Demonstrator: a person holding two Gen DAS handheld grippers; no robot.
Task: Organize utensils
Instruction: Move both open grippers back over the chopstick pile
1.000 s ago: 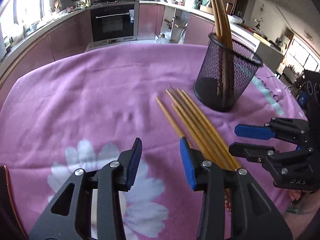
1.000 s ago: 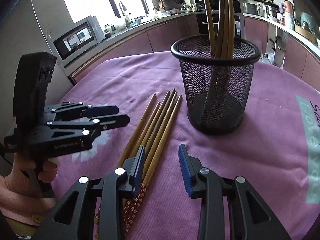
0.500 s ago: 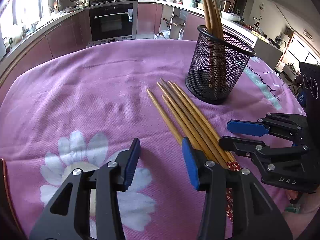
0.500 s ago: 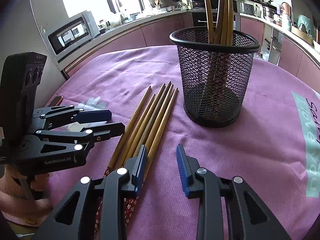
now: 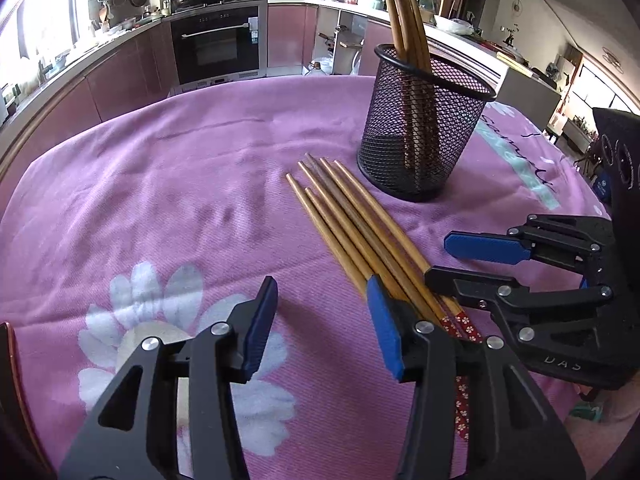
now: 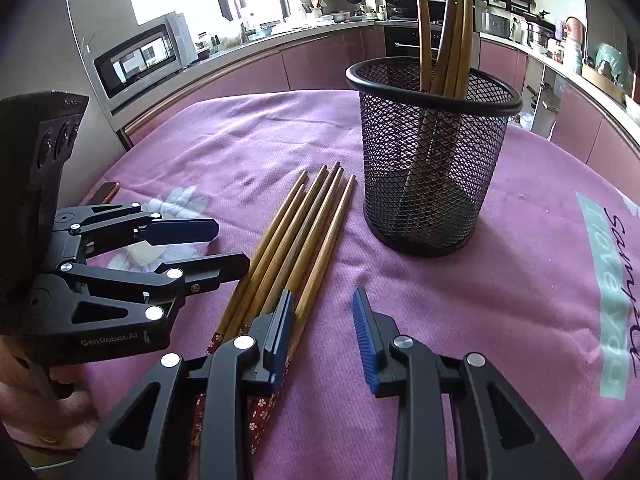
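Both grippers hang over the pink tablecloth (image 5: 180,184) with nothing held: the left gripper (image 5: 322,320) has its blue-padded jaws spread wide, and the right gripper (image 6: 322,328) is parted a little less. Compared with a second ago, both have drawn back along the loose chopsticks (image 5: 360,232) toward their red flower-patterned ends, so the black mesh holder (image 5: 424,136) now sits farther ahead and more of each stick's length shows in front of the pads. In the right wrist view the right gripper's left pad (image 6: 280,336) lies over the handle ends of the chopsticks (image 6: 296,240), where earlier it sat further up the plain wood. The sticks lie flat in a tight bundle just beside the mesh holder (image 6: 432,160), their long axis running from the patterned ends near the grippers to the narrow tips, which point toward the holder's foot and stop short of it. Inside the holder several more chopsticks (image 6: 448,40) stand nearly upright, leaning together, tapered tips up above the rim. The left gripper (image 6: 192,248) sits on the far side of the bundle from the holder.
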